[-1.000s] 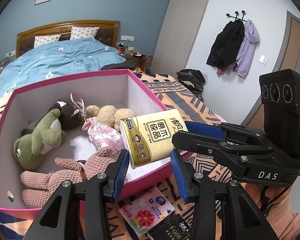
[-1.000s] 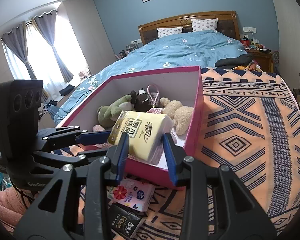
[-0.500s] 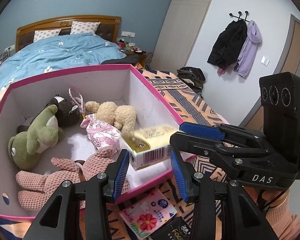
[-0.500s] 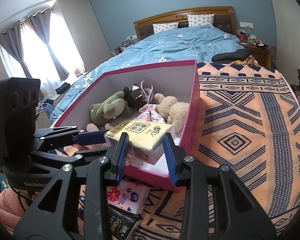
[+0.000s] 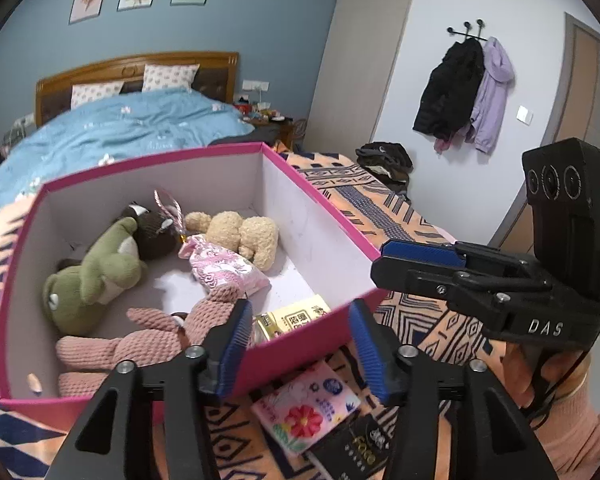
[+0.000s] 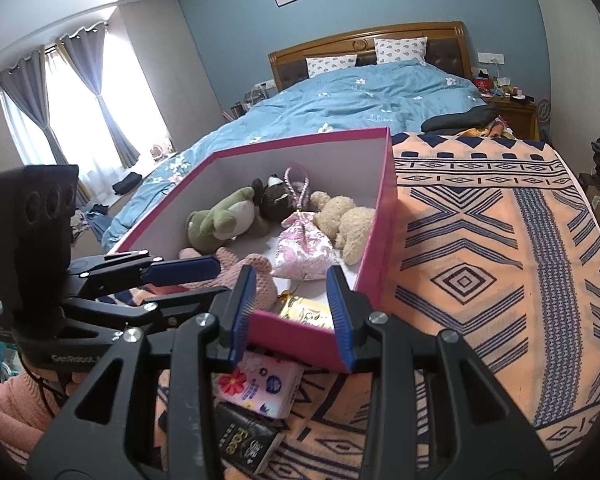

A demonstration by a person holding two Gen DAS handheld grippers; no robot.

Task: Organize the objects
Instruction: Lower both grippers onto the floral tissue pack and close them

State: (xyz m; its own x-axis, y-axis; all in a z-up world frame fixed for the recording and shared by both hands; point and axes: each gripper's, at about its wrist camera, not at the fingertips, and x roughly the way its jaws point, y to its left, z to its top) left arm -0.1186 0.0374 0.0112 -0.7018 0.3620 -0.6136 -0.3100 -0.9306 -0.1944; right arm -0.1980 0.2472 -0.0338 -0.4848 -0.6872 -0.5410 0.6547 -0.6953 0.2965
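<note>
In the left wrist view, the left gripper (image 5: 300,344) is opening, nothing between its jaws, hovering over the pink box's (image 5: 300,354) near wall, where the gold tissue pack (image 5: 296,318) is lying inside beside the pink knitted rabbit (image 5: 140,344). In the right wrist view, the right gripper (image 6: 292,312) is standing narrow and empty above the same wall, while a floral tissue pack (image 6: 260,388) and a black pack (image 6: 246,446) are waiting outside on the patterned blanket (image 6: 500,280), likely next to be boxed.

The left gripper (image 5: 300,340) hangs over the near rim of the pink box (image 5: 320,208), its blue-padded jaws opening with nothing pressed between them. A gold tissue pack (image 5: 292,318) lies inside by the near wall, beside the pink knitted bunny (image 5: 140,344). The right gripper (image 5: 416,260) hovers at the right.
</note>
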